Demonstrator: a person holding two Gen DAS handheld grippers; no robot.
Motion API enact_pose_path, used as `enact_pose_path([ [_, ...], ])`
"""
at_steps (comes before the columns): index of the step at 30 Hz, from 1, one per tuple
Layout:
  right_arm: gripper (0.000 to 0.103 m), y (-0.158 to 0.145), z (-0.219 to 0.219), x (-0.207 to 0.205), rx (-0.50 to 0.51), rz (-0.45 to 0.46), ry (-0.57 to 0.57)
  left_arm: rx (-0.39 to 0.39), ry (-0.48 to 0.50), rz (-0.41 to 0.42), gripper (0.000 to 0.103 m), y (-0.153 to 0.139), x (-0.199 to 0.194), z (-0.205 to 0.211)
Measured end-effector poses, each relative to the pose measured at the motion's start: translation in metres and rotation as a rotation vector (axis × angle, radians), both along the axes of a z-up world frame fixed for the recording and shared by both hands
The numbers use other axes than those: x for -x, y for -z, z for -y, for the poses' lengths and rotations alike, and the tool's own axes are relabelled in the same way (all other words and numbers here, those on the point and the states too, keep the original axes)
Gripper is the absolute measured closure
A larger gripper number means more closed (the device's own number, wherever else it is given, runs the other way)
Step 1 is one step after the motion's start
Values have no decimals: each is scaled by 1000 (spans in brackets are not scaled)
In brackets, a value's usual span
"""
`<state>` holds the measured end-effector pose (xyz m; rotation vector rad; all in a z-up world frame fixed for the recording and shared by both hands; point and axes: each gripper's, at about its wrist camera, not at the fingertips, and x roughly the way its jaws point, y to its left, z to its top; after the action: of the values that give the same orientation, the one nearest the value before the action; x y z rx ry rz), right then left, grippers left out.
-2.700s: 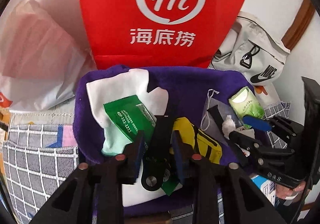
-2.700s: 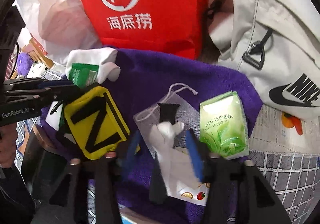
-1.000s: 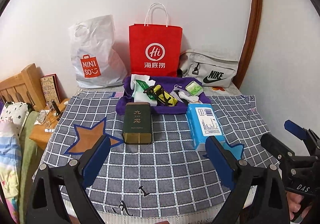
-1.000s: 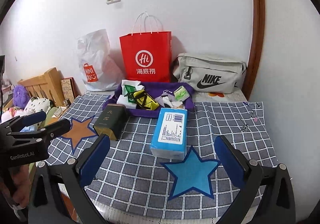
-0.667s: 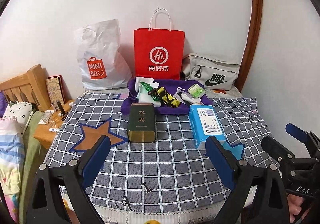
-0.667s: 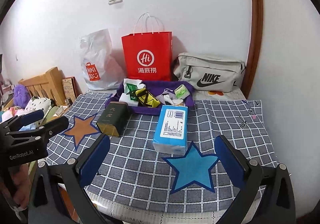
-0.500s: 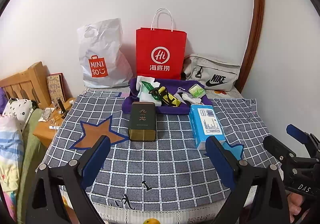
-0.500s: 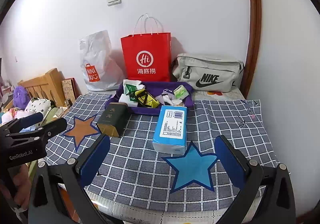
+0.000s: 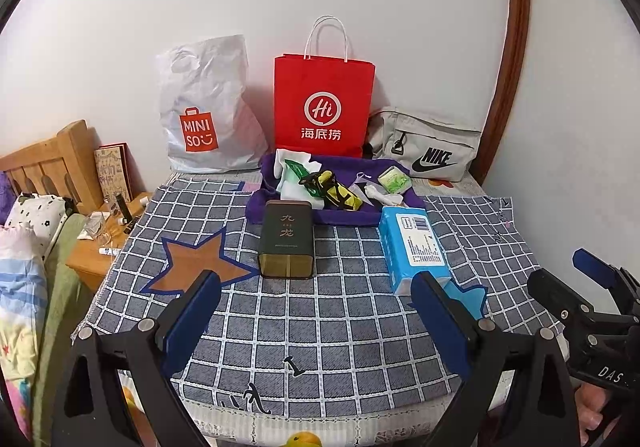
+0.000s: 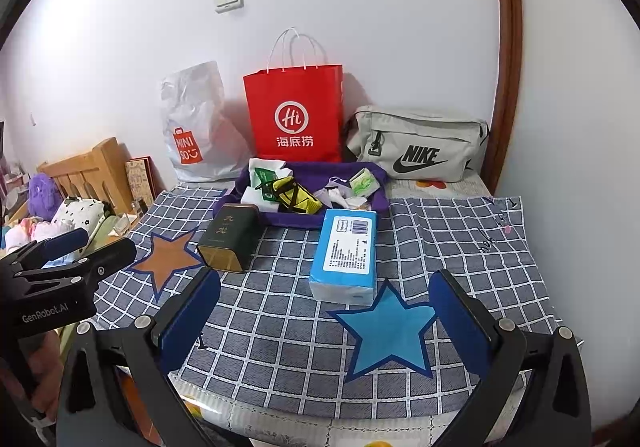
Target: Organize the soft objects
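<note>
A purple cloth tray [image 9: 376, 167] [image 10: 372, 169] at the back of the table holds soft items: a white cloth with a green packet [image 9: 294, 169], a yellow-and-black pouch [image 9: 340, 195] [image 10: 298, 199], a small drawstring bag [image 10: 334, 195] and a green tissue pack [image 9: 394, 180] [image 10: 363, 182]. My left gripper [image 9: 316, 315] is open and empty above the table's front edge. My right gripper [image 10: 324, 311] is open and empty too, also held back at the front edge. Each gripper shows at the edge of the other's view.
A dark green tea tin [image 9: 285, 239] and a blue tissue pack [image 9: 412, 247] lie on the checked tablecloth [image 9: 320, 327] in front of the tray. A red paper bag [image 9: 323, 107], a white Miniso bag [image 9: 204, 115] and a grey Nike bag [image 9: 428, 151] stand against the wall. A bedside stand [image 9: 92, 247] is at left.
Both grippers have let go over the tray, opened wide and pulled far back to the table's front edge. In the last second the views rose only slightly.
</note>
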<state>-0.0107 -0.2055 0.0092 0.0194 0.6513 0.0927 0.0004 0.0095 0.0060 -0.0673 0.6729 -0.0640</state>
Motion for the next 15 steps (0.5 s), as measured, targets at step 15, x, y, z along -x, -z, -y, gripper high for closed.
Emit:
enact_pose_path([
  [15, 1, 0, -1, 2, -1, -1, 1, -3, 5, -3, 7, 0, 2, 1],
])
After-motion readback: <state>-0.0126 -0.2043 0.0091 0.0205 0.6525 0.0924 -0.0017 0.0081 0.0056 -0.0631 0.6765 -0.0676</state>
